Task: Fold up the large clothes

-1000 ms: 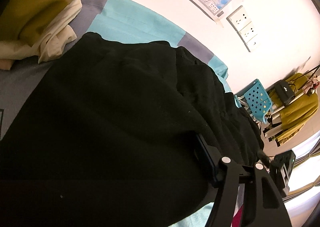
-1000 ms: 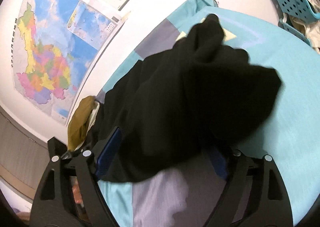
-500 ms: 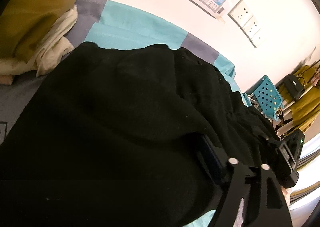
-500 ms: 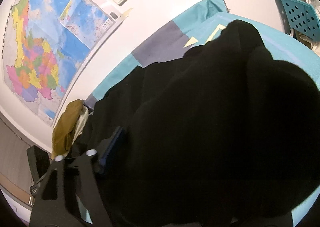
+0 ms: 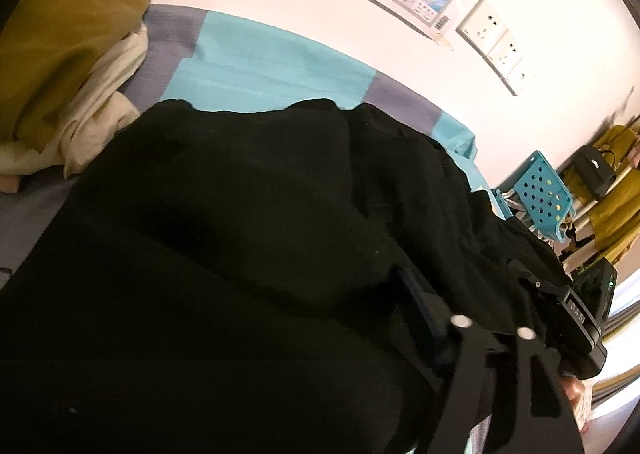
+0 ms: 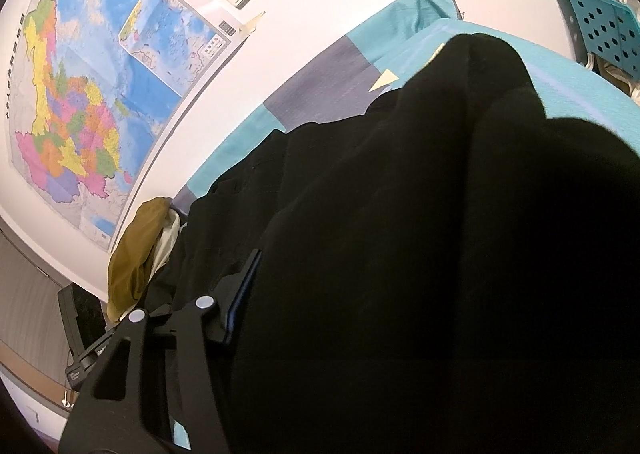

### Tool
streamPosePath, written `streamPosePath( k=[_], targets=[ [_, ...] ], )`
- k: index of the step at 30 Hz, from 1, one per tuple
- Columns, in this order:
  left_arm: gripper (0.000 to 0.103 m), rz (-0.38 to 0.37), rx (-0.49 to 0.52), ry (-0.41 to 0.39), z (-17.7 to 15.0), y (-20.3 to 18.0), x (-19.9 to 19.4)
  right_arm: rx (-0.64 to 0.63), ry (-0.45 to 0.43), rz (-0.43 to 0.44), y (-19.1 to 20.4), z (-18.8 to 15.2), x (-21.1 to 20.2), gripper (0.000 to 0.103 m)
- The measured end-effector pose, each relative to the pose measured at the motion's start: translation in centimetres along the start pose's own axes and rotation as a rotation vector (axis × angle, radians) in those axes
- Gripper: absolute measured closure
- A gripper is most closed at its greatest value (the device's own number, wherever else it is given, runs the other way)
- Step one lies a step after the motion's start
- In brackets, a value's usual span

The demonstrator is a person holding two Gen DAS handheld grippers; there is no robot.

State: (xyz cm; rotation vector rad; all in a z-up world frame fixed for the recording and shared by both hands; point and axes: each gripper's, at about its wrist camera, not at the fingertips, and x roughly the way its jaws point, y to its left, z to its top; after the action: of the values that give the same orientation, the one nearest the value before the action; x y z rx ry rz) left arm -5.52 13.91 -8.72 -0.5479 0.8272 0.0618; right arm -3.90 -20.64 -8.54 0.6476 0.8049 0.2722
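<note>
Black garment (image 5: 240, 254) swamping both views, one finger per tool buried, neither tool's grip discernible.

You have brought the black garment (image 6: 420, 254) up close to your right gripper (image 6: 400, 294); it now covers its far finger. Both grippers' jaws have just been closing with cloth between them. Your right gripper now shows in the left view (image 5: 576, 318).
</note>
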Motion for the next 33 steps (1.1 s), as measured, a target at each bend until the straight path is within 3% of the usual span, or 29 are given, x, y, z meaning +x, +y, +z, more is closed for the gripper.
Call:
streamPosePath(
  k=[4,6,8,10,15,20,23,25,27,33],
  targets=[
    [0.054,0.014,-0.003,-0.005,0.2,-0.1,-0.3,0.009,0.009,0.021,0.0,0.3,0.2,0.045],
    [0.061,0.021,0.02,-0.002,0.4,-0.5,-0.5,0.016,0.018,0.039,-0.1,0.5,0.3,0.061],
    [0.066,0.024,0.035,0.002,0.6,-0.7,-0.9,0.023,0.017,0.061,-0.2,0.5,0.1,0.07],
    [0.067,0.038,0.076,0.004,0.7,-1.1,-1.3,0.022,0.016,0.083,0.0,0.5,-0.3,0.071],
    [0.062,0.024,0.054,0.044,0.9,-0.4,-0.7,0.043,0.054,0.086,-0.4,0.4,0.5,0.054],
    [0.045,0.004,0.049,0.054,1.0,0.0,0.2,0.044,0.042,0.099,-0.3,0.6,1.0,0.051],
    [0.043,-0.007,0.057,0.046,1.1,0.1,0.7,0.038,0.032,0.103,-0.1,0.7,1.5,0.05],
    [0.044,0.005,0.066,0.052,1.1,-0.1,0.8,0.03,0.036,0.097,0.1,0.8,1.7,0.055],
    [0.052,0.009,0.082,0.058,1.2,-0.3,0.8,0.005,0.041,0.091,0.4,0.8,1.8,0.071],
    [0.07,-0.019,0.116,0.03,2.1,-1.0,-0.9,-0.048,0.027,0.148,3.0,2.1,0.1,0.081]
  ],
)
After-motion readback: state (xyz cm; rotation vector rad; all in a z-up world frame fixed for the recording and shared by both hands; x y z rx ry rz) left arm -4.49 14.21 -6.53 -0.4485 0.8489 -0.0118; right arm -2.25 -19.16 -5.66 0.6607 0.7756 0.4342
